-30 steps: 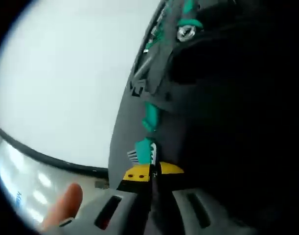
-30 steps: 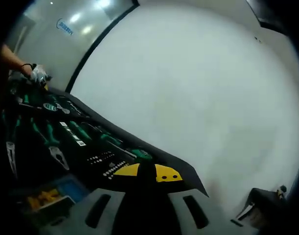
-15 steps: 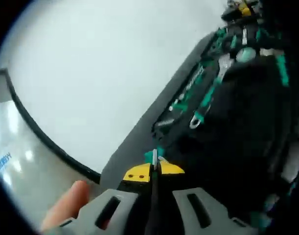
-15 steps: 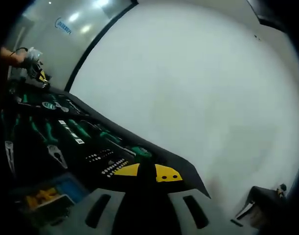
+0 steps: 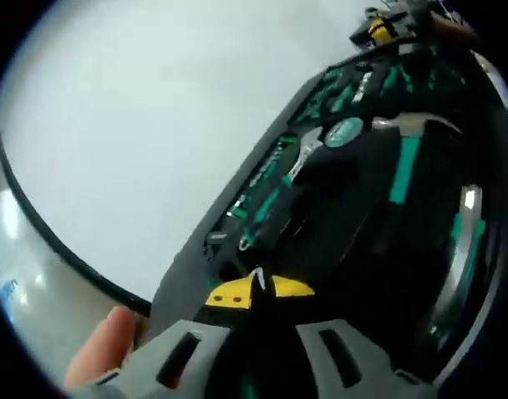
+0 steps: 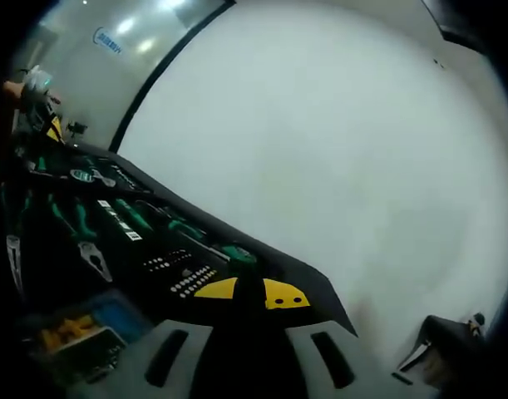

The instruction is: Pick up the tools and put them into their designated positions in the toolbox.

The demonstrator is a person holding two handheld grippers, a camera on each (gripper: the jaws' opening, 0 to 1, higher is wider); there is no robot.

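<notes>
Most tools sat seated in the toolbox (image 5: 337, 249); little seemed left. Left gripper (image 5: 255, 287) pinched a thin metal tool (image 5: 256, 278); right gripper (image 6: 250, 293) was closed, empty.

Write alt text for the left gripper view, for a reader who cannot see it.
The left gripper, its yellow-tipped jaws closed with something thin between them, points at an open black toolbox whose foam tray holds green-handled tools, including a hammer. The toolbox rests on a white table; a fingertip shows at lower left.
</notes>
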